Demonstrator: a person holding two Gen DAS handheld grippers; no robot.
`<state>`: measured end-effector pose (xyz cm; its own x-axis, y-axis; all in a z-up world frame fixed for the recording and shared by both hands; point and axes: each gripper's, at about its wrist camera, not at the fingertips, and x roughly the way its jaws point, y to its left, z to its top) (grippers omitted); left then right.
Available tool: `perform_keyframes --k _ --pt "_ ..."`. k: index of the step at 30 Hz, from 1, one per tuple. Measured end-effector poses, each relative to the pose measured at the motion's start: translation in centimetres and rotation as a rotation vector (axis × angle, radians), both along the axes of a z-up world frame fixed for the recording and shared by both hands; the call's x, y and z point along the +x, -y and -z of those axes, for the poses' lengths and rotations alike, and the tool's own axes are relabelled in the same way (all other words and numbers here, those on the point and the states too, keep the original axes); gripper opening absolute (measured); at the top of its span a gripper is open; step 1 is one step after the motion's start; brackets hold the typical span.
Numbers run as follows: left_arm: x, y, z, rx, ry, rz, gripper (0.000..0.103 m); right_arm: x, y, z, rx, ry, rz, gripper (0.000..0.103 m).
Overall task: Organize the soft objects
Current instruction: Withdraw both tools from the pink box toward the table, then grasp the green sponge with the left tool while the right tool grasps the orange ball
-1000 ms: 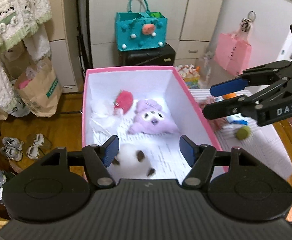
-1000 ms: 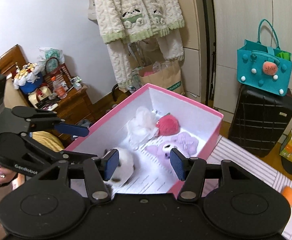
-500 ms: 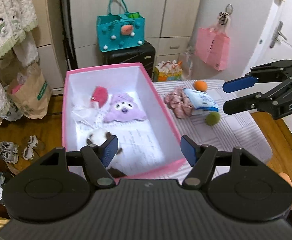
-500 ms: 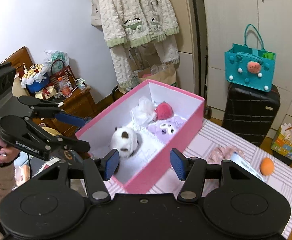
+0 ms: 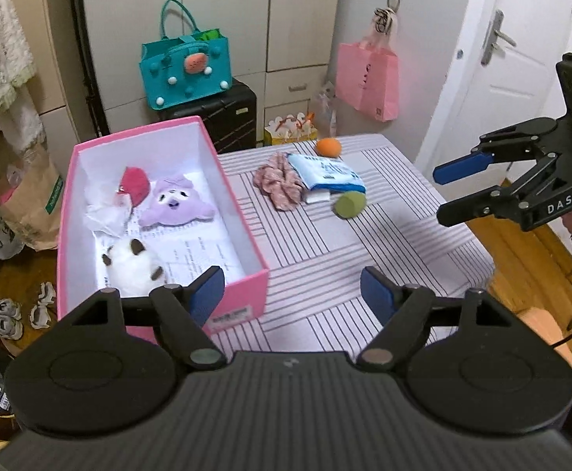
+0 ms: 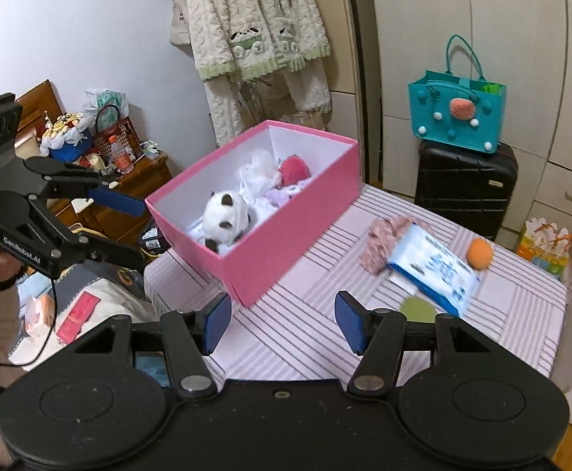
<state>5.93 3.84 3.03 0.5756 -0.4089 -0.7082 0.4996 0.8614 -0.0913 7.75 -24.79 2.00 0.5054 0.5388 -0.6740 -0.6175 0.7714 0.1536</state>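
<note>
Left gripper (image 5: 292, 292) is held above the near edge of the striped table (image 5: 325, 259), jaws spread wide, nothing between them. Right gripper (image 6: 282, 320) is likewise spread and empty, held over the table's near side; in the left view it is seen at far right (image 5: 452, 192), off the table edge.

Pink box (image 5: 246, 235) is set on the left part of the table, open top. Inside it: panda plush (image 5: 131, 267) at the near end, purple plush (image 5: 176, 206) further back, red plush (image 5: 133, 184) behind that, white crumpled stuff (image 5: 103, 214) along the left wall. Printed paper is seen lining the floor of the box.

Still outside the box, on the table to its right: pink scrunchie (image 5: 280, 186), with a blue-and-white pack (image 5: 327, 174) partly overlapping it. Orange ball (image 5: 328, 147) is at the far edge just behind the pack. Green ball (image 5: 349, 204) is just beside the pack's near corner. All four are grouped together, well apart from both grippers.

Background: teal bag (image 5: 186, 72) on a black suitcase (image 5: 227, 119), pink bag (image 5: 366, 74) hung on the cupboard.
</note>
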Motion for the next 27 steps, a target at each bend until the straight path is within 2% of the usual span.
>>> perform_keyframes --k 3,6,12,19,23,27 --pt "-0.6 1.6 0.2 0.039 0.01 0.049 0.076 -1.0 1.2 0.8 -0.017 0.023 -0.007 0.065" --pt "-1.4 3.3 0.0 0.094 0.067 0.108 0.077 -1.9 2.0 1.5 -0.039 0.06 0.004 0.065" --pt "-1.7 6.0 -0.1 0.113 0.07 0.161 0.078 -2.8 3.6 2.4 -0.016 0.081 0.016 0.067" --pt "-0.2 8.6 1.0 0.088 0.046 0.214 0.08 -1.9 5.1 3.4 -0.007 0.086 0.033 0.07" --pt "1.6 9.8 2.0 0.095 0.023 0.209 0.08 -0.6 6.4 4.1 0.005 0.091 0.053 0.071" --pt "3.3 10.6 3.3 0.047 -0.015 0.215 0.081 0.8 7.8 4.8 0.034 0.109 0.074 0.071"
